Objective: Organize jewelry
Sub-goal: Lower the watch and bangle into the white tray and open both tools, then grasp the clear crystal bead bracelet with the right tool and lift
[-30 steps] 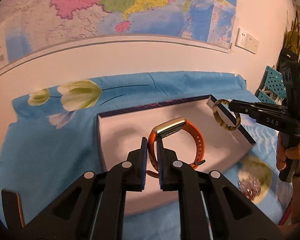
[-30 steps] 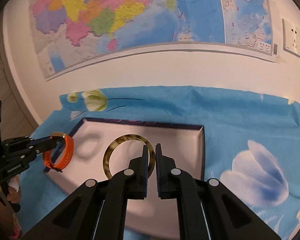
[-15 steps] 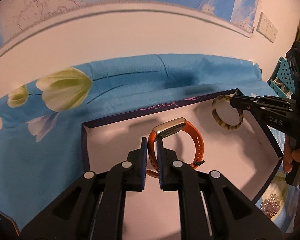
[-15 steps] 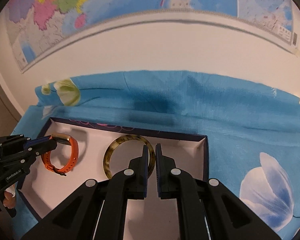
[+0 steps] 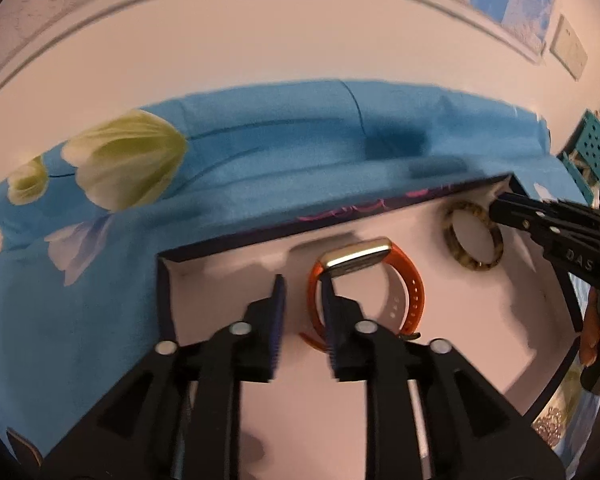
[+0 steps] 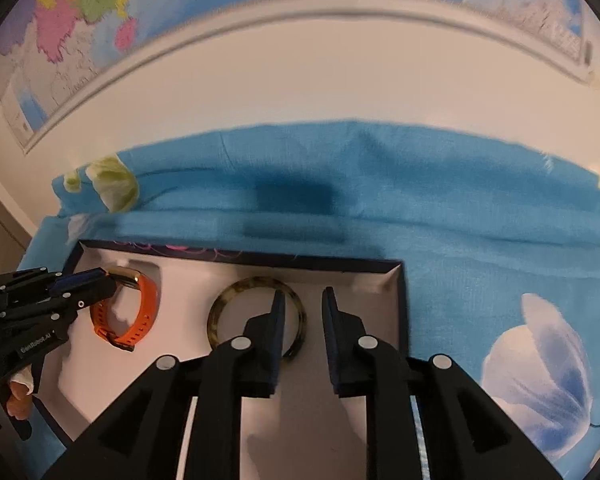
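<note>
The orange watch band [image 5: 380, 280] and the tortoiseshell bangle [image 5: 474, 238] both lie inside the white-lined box [image 5: 228, 280], which sits on the blue floral cloth [image 5: 100, 280]. In the left wrist view the left hand-held gripper [image 5: 302, 304] has its jaws parted, the band's left side by the right finger, and the bangle sits at upper right by the tip of the right hand-held gripper [image 6: 302, 312]. The right wrist view shows that gripper's jaws parted too, the bangle's right arc behind its left finger. Only this view shows the coloured map [image 6: 100, 8] at upper left; only the left one shows beads [image 5: 550, 424] at lower right.
</note>
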`<move>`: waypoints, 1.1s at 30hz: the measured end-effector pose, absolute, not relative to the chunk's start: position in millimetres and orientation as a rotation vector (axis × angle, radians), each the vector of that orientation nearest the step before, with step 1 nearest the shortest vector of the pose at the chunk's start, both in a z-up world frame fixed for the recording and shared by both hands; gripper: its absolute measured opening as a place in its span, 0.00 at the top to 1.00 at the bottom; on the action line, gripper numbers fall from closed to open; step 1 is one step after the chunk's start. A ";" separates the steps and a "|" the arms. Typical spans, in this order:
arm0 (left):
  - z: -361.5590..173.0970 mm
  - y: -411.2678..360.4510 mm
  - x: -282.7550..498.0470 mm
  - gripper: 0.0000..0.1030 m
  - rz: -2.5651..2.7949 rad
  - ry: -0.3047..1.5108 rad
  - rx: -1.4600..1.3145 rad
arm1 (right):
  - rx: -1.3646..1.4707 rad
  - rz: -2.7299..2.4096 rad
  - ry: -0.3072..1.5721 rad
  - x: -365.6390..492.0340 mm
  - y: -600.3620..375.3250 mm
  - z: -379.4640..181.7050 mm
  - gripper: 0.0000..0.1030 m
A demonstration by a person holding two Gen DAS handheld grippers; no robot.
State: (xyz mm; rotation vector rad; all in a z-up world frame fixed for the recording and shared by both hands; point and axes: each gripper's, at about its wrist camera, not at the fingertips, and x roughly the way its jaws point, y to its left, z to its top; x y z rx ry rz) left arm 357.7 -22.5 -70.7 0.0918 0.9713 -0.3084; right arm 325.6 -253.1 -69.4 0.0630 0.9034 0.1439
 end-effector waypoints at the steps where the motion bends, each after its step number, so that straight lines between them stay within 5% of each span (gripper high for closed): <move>1: -64.9 -18.7 351.4 0.74 -0.301 0.940 0.083 | 0.060 0.158 0.883 318.3 -253.3 -65.0 0.81; 4: -44.6 -9.6 321.3 0.54 -0.274 0.815 0.075 | 0.058 0.228 0.821 287.5 -254.1 -51.9 0.69; 9: -20.2 -3.7 263.9 0.50 -0.304 0.668 0.092 | -0.003 0.329 0.744 219.6 -251.7 -37.3 0.62; 27: -64.0 -0.4 117.9 0.31 -0.426 0.669 0.075 | -0.156 0.443 0.820 98.7 -230.9 -82.5 0.62; 33: -74.5 -2.5 102.5 0.31 -0.415 0.691 0.099 | -0.147 0.441 0.849 105.3 -232.1 -91.2 0.77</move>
